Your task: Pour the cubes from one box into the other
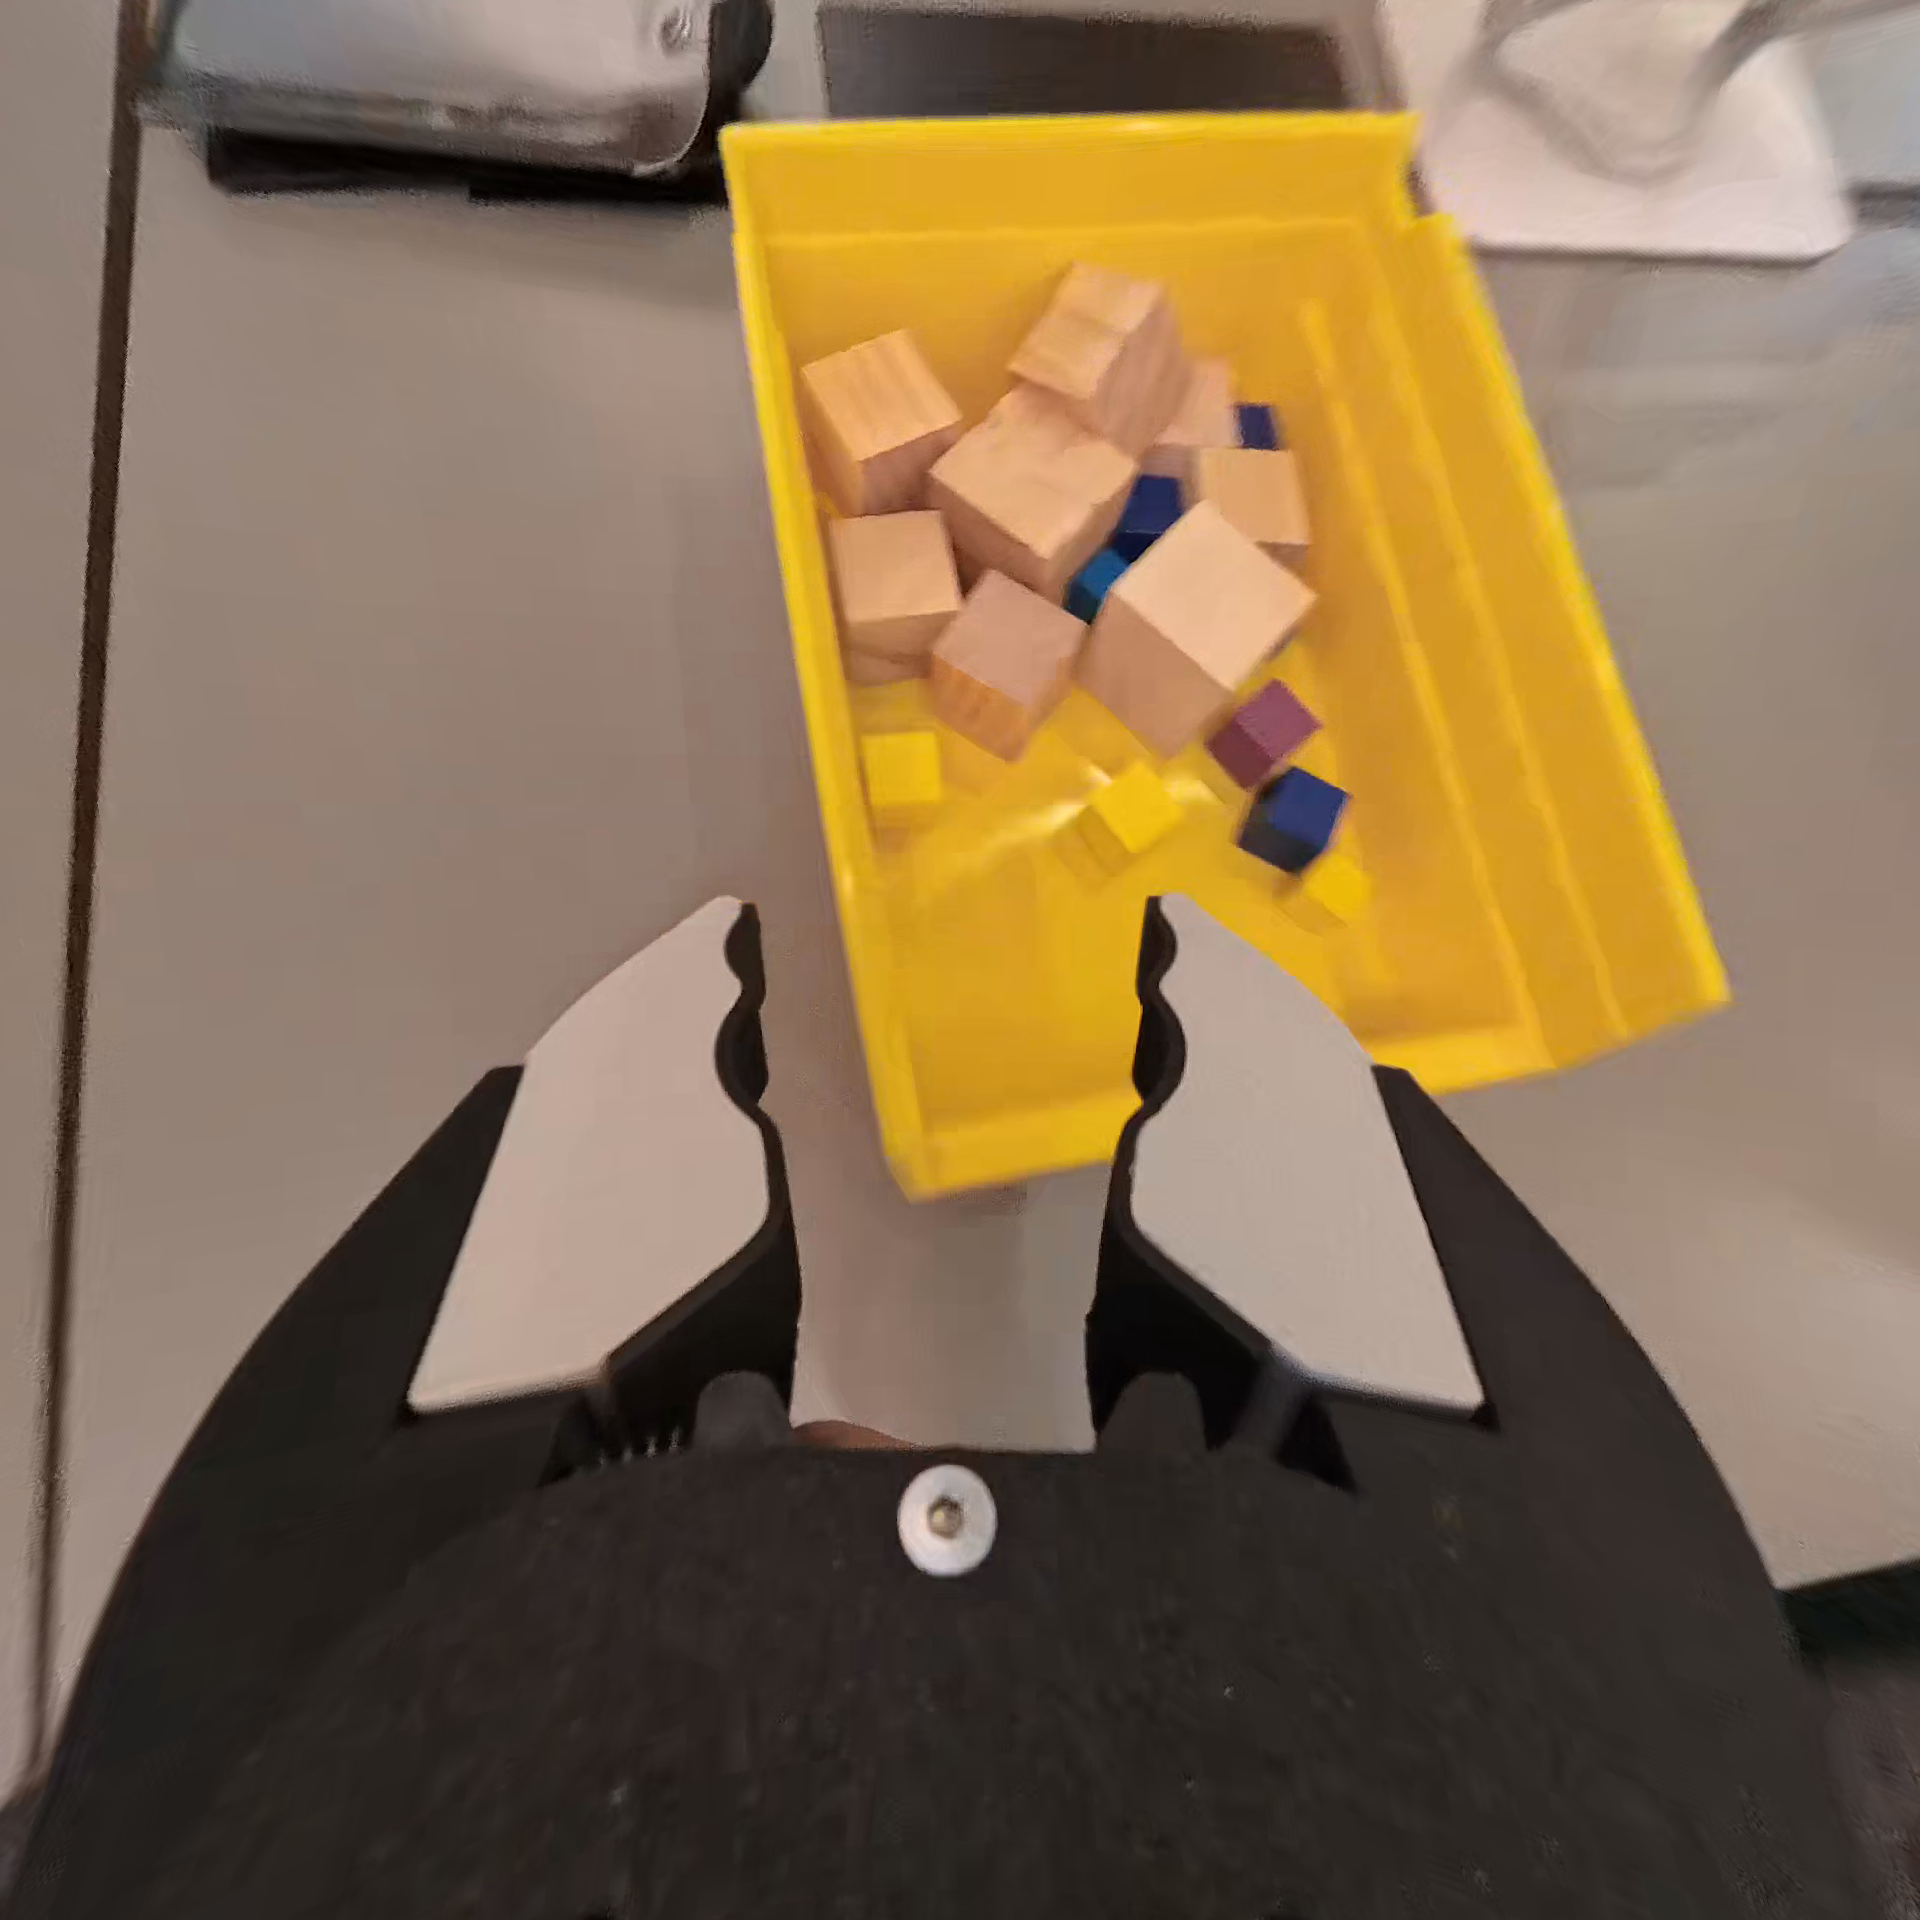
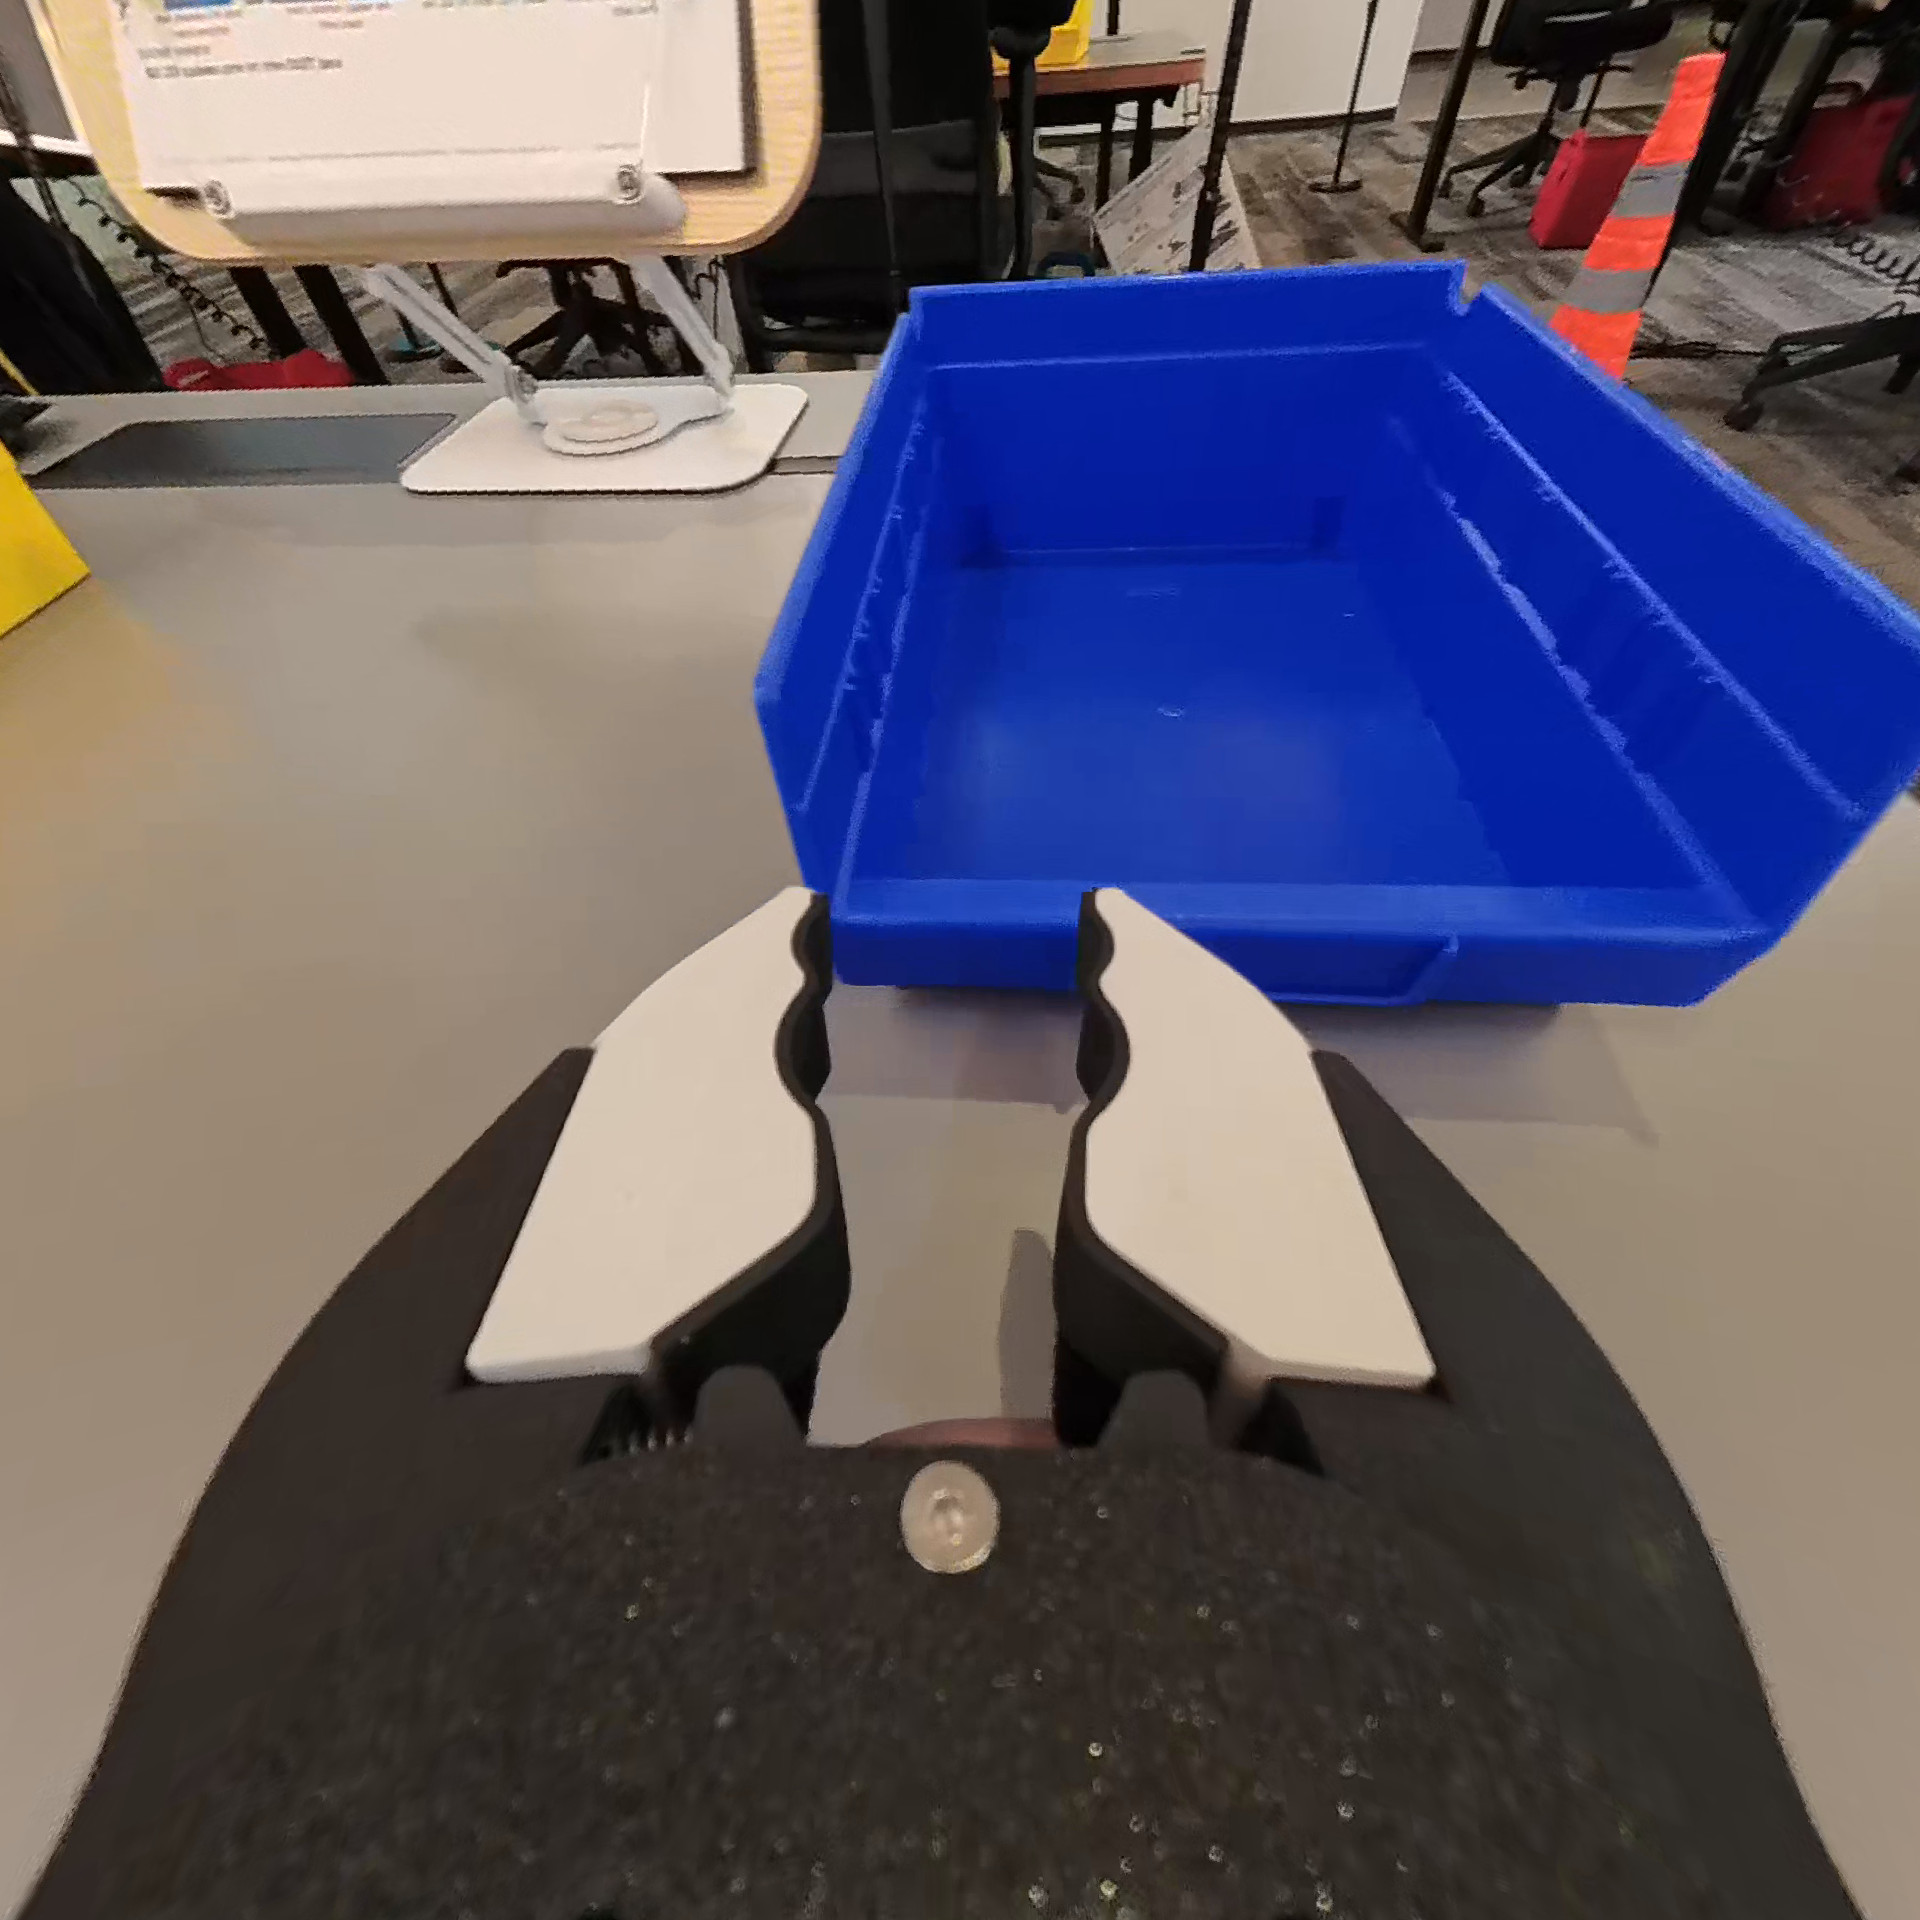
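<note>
A yellow box [image 1: 1507, 665] lies on the grey table in the left wrist view. It holds several wooden cubes [image 1: 1029, 499] and smaller blue, purple and yellow cubes [image 1: 1294, 816]. My left gripper [image 1: 951, 920] is open and empty, above the box's near left corner. A blue box [image 2: 1299, 707] stands empty in the right wrist view. My right gripper [image 2: 951, 909] is open and empty, just in front of the blue box's near wall, towards its left corner. A corner of the yellow box [image 2: 31, 551] shows at the left edge of the right wrist view.
A white stand base [image 2: 613, 436] with a board on an arm stands at the back of the table [image 2: 364, 790]. It also shows in the left wrist view [image 1: 1642, 166]. A dark silvery object [image 1: 447, 94] lies at the far left. Office chairs and an orange cone [image 2: 1631, 218] stand beyond the table.
</note>
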Action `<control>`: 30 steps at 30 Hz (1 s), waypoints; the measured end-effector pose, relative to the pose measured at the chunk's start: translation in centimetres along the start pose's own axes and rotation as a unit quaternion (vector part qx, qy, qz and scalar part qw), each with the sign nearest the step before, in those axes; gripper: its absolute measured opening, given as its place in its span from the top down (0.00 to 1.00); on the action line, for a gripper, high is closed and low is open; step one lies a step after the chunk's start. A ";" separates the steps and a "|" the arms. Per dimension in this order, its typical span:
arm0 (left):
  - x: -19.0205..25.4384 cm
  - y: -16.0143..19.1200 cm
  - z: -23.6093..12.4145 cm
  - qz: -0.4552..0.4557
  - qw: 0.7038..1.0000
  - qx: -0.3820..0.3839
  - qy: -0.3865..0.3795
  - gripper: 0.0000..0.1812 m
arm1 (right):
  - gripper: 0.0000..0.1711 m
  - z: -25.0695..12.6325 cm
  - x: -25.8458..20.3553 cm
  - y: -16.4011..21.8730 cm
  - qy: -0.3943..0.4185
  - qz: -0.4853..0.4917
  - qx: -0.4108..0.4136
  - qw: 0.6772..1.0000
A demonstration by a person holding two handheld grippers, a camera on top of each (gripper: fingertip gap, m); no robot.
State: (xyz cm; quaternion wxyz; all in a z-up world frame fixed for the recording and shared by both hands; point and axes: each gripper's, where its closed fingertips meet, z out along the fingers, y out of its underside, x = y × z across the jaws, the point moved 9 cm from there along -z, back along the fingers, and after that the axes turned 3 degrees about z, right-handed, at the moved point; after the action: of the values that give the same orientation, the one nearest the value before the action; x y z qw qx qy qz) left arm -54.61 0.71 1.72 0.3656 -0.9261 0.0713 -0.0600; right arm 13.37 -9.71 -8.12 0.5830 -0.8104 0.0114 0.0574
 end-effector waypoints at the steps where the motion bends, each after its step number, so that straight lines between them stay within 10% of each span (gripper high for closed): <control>1: -0.7 -1.6 1.3 -0.002 1.000 -0.024 -0.005 0.63 | 0.74 0.1 -0.3 0.0 -0.004 -0.003 -0.001 1.000; 10: -3.9 -8.7 12.8 -0.042 0.982 -0.181 -0.008 0.69 | 0.74 0.8 -3.0 0.7 -0.033 -0.047 -0.018 0.998; 23: -5.7 -11.8 18.7 -0.076 0.961 -0.264 0.004 0.97 | 0.74 0.8 -4.6 0.8 -0.045 -0.074 -0.023 0.996; 30: -5.6 -11.4 18.4 -0.080 0.961 -0.266 -0.009 0.97 | 0.74 8.5 -18.8 -4.6 -0.185 -0.179 -0.133 0.957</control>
State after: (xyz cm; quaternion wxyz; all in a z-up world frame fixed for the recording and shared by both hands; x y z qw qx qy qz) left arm -56.07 22.26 -4.10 0.1010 -0.9931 0.0069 -0.0597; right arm -5.54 -1.06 -4.47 0.4624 -0.8448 -0.2493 0.1020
